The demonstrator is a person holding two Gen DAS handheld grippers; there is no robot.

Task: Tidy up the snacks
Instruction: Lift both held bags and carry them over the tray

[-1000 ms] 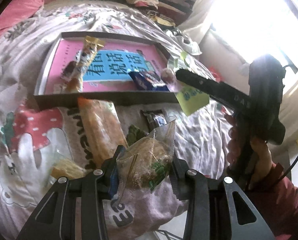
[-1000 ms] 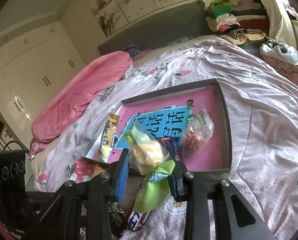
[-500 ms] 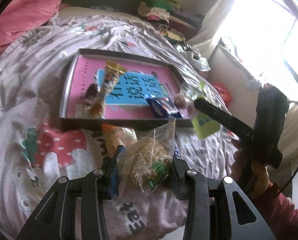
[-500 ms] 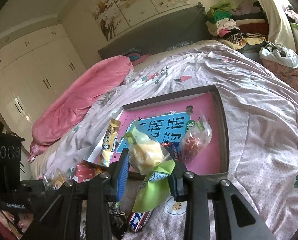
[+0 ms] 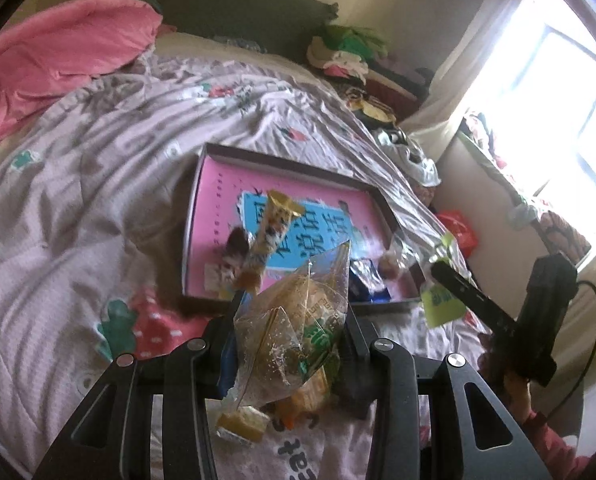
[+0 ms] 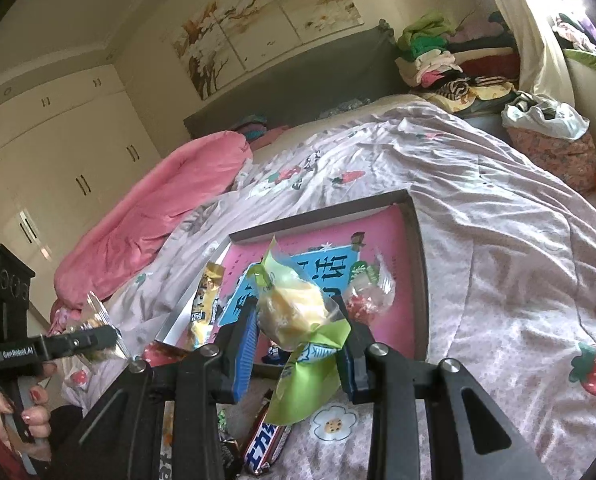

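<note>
My left gripper (image 5: 288, 320) is shut on a clear bag with a brown pastry (image 5: 294, 320), held above the bed near the tray's front edge. My right gripper (image 6: 298, 320) is shut on a green-wrapped yellow cake (image 6: 294, 312), also held in front of the tray. The dark-rimmed tray (image 5: 282, 164) (image 6: 415, 264) has a pink and blue printed bottom and lies on the bed. In it lie a long gold-tipped snack stick (image 5: 274, 232) (image 6: 204, 300), a blue packet (image 5: 367, 280) and a clear bag with a red sweet (image 6: 367, 300).
Loose snacks lie on the quilt before the tray: a yellow piece (image 5: 244, 424), a white and blue bar (image 6: 266, 448). A pink duvet (image 5: 58, 52) lies at the bed's head. Piled clothes (image 6: 445, 56) and bags (image 6: 545, 136) stand beside the bed by the window.
Both grippers rose and tilted up with their snacks still held. The tray now sits farther off and lower in both views. The orange packet on the quilt has dropped out of the left view.
</note>
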